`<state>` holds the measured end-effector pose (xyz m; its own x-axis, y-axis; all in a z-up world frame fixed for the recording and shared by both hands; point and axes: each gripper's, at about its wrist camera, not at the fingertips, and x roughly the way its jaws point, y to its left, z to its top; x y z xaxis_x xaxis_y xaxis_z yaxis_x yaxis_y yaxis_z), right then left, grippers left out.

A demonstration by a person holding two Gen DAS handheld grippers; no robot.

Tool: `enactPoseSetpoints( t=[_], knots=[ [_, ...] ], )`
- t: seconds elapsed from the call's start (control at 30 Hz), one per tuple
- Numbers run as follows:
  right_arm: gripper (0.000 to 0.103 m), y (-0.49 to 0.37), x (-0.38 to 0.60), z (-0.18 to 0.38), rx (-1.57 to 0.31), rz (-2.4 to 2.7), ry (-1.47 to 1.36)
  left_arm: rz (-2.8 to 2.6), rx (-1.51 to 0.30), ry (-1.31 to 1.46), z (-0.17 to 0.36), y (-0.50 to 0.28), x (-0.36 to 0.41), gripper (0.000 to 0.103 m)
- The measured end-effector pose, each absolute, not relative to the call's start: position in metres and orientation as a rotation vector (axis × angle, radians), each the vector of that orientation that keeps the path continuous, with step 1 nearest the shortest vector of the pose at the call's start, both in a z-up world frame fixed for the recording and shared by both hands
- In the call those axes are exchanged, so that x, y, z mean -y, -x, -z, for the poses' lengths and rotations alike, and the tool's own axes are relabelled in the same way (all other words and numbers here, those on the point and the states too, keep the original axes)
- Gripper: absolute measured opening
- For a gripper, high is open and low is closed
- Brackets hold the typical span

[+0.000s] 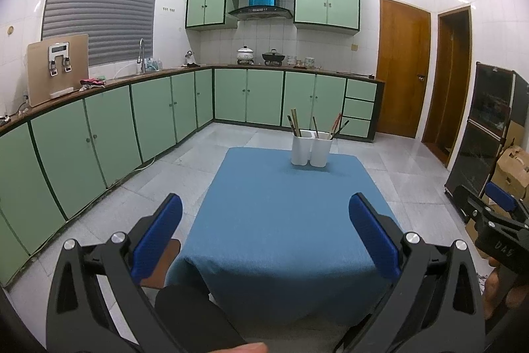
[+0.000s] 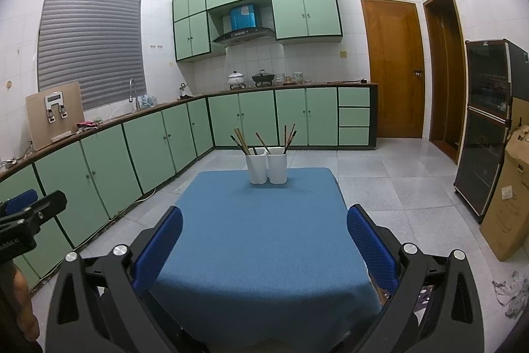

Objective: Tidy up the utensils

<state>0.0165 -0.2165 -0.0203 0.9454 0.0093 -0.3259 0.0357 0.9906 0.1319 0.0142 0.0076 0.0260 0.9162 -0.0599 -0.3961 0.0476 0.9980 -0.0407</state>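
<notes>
Two white utensil holders (image 1: 311,152) stand side by side at the far edge of a table under a blue cloth (image 1: 281,214). Several chopsticks (image 1: 295,122) stick up out of both. They also show in the right wrist view (image 2: 266,168), with chopsticks (image 2: 242,141) leaning outward. My left gripper (image 1: 264,214) is open and empty, held above the near side of the table, well short of the holders. My right gripper (image 2: 264,224) is open and empty at about the same distance. Each gripper shows at the edge of the other's view.
Green kitchen cabinets (image 1: 99,138) run along the left and far walls, with a sink and pots on the counter. Two wooden doors (image 2: 393,65) stand at the right. A dark cabinet (image 2: 486,128) and a cardboard box (image 2: 509,194) stand at the right on the tiled floor.
</notes>
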Motion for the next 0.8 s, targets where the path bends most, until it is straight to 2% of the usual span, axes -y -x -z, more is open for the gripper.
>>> enactPoseSetpoints(
  t=[0.8],
  knots=[
    [0.098, -0.0174, 0.2168, 0.0235, -0.331, 0.016, -0.133, 0.053, -0.386, 0.024, -0.0277, -0.0109, -0.0072, 0.098]
  ],
)
